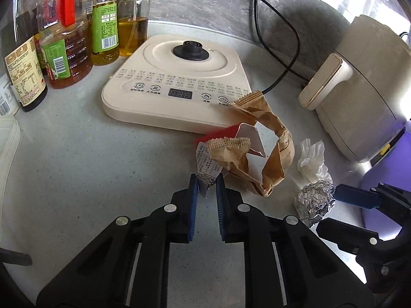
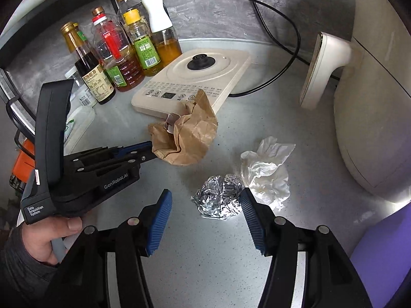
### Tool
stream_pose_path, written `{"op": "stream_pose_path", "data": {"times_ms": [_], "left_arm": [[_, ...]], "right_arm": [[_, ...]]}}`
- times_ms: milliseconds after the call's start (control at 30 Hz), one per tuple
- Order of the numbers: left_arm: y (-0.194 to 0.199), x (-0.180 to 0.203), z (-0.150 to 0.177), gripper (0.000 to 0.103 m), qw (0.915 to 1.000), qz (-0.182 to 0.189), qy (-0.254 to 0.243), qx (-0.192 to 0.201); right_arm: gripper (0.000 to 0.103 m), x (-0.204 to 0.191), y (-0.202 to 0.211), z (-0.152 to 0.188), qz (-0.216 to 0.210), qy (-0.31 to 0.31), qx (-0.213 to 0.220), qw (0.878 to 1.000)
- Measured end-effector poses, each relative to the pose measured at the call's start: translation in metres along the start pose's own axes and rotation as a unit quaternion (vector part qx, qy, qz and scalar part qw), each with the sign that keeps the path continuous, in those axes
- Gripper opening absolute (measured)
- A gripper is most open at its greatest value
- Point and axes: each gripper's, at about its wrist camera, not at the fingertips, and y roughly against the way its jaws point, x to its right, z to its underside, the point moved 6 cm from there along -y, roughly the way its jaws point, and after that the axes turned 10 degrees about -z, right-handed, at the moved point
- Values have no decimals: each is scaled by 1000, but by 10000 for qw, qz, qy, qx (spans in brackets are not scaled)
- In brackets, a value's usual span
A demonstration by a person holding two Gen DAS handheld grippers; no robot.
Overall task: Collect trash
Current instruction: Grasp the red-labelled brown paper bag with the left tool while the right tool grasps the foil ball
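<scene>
A crumpled brown paper bag [image 1: 231, 154] [image 2: 190, 136] lies on the grey counter [image 1: 90, 166] against a red and white packet [image 1: 223, 134]. My left gripper [image 1: 206, 186] [image 2: 152, 149] is shut on the packet's printed white corner [image 1: 205, 172], next to the bag's near edge. To the right are a foil ball [image 1: 314, 202] [image 2: 219, 200] and a crumpled white tissue [image 1: 312, 159] [image 2: 267, 172]. My right gripper [image 2: 205, 192] is open around the foil ball, which touches the right blue pad [image 2: 250, 213] and sits well clear of the left one.
A cream hotplate base [image 1: 179, 77] with a black cord [image 1: 282, 38] sits behind the trash. Oil and sauce bottles [image 1: 64, 38] crowd the back left. A cream air fryer [image 1: 367, 77] fills the right side, with a purple surface [image 1: 380, 184] below it. A hand [image 2: 46, 238] holds the left gripper.
</scene>
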Motion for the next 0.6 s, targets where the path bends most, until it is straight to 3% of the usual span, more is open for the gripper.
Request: {"op": "stream_pose_path", "data": {"times_ms": [333,467,500,533,567,600], "left_arm": [[38,-28,1,13,9990,-317,219,243],[66,-30,-2,13,9980,-292,158,533],[74,-29,-3,13,9976,-288,104,618],[82,-28,-4,13,9970,-299,40,711],[90,-26,-4,13,9960,-341,-35,820],[98,-24,-5,13,9938,-504,-183,979]], "right_arm": [[67,0,-14,-4,-1,-119,-76,9999],[68,-6,-21,-3,-69,-47,-117,9999],[65,-7,-22,-2,-99,-69,-116,9999],[51,-8,-23,-1,-159,-80,-123,9998],[44,-10,-25,0,-213,-96,-140,9996],[44,-10,-23,0,-215,-120,-95,9997]]}}
